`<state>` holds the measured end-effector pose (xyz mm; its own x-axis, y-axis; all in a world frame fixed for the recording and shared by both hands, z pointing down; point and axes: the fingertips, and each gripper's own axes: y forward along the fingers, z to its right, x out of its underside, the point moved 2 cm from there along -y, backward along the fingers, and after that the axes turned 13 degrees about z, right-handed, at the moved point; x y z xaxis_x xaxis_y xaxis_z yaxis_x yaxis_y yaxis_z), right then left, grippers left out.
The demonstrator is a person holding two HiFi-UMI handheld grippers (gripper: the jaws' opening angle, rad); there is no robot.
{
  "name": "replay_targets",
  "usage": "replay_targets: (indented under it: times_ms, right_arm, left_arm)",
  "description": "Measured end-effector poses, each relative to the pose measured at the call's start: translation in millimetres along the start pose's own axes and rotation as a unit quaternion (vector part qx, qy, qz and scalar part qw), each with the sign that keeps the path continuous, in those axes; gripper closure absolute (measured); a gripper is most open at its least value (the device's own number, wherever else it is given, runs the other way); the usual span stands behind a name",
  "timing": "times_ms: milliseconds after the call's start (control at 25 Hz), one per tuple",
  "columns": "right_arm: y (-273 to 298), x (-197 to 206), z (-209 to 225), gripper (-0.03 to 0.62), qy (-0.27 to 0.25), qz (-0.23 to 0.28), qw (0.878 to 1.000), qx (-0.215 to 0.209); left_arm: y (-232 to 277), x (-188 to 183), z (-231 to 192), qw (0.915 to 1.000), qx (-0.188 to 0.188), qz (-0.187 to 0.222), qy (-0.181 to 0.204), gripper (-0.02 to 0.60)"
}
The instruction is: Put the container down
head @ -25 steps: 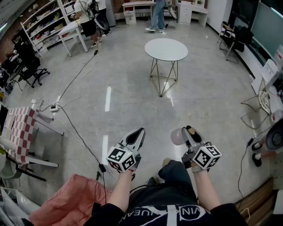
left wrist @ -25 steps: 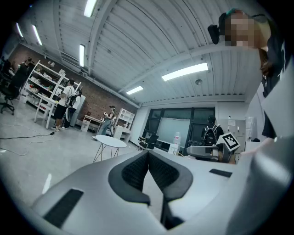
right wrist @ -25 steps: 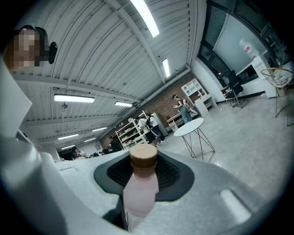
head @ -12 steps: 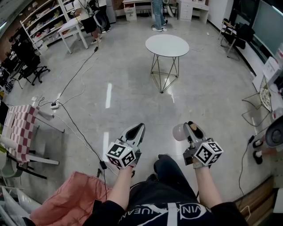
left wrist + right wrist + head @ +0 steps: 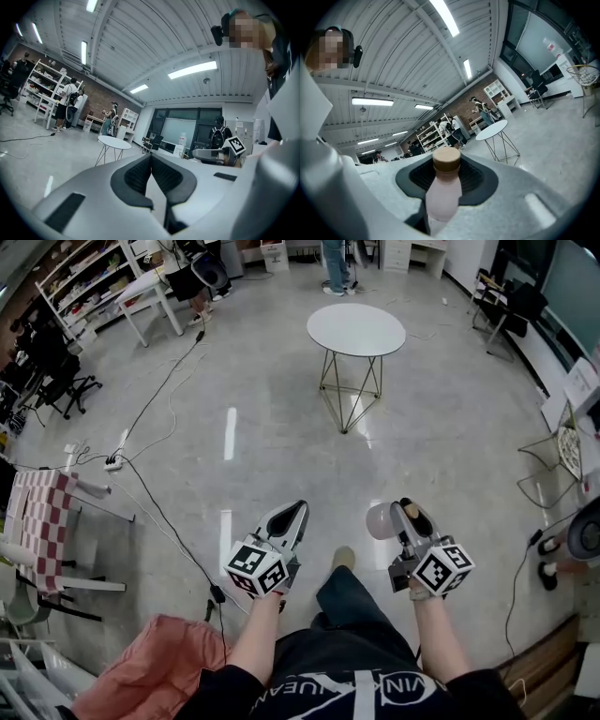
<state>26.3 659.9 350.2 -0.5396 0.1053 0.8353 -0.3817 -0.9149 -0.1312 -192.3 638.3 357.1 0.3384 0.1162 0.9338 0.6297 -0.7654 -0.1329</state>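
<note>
The container is a pale pink bottle [image 5: 443, 187] with a brown cap, and my right gripper [image 5: 446, 178] is shut on it. In the head view the bottle [image 5: 380, 520] sticks out of the right gripper [image 5: 405, 512] at waist height, above the floor. My left gripper [image 5: 298, 510] is held level beside it, shut with nothing in it. In the left gripper view its dark pads [image 5: 138, 176] meet at the tips. A round white table [image 5: 356, 330] on thin wire legs stands well ahead; it also shows as the table [image 5: 492, 131] in the right gripper view.
Cables [image 5: 159, 521] run across the grey floor on the left. A checkered chair [image 5: 42, 512] and a pink cloth [image 5: 150, 671] lie at the near left. A wire chair [image 5: 544, 474] stands at the right. Shelves, desks and people [image 5: 333, 268] are at the back.
Both grippers stay almost where they were, the bottle still gripped. The floor and table have shifted in view as the person steps, one leg swinging forward.
</note>
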Motion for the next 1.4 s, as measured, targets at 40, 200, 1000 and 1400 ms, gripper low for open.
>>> replay_targets:
  times_ms: [40,200,1000,1400]
  right_arm:
    - [7.3,-1.0,3.3,0.467,0.000,0.000,1.000,-0.002]
    - [37.3,-5.7,23.3,0.468,-0.004,-0.008,1.000,-0.001]
    - [149.3,-44.7,115.8,0.468,0.006,-0.026,1.000,-0.004]
    - [186.3,-56.8,149.7,0.467,0.007,-0.020,1.000,-0.006]
  left_arm:
    - [7.3,-0.4,-4.3,1.0000,0.001,-0.002,0.000,0.568]
    - [41.0,-0.8,-18.9,1.0000,0.002,-0.007,-0.002,0.568]
    - [185.8,-2.0,-68.8,0.9995,-0.004,-0.032,0.000,0.568]
    - [235.5,-1.5,-85.9,0.9994,0.005,-0.033,0.010,0.568]
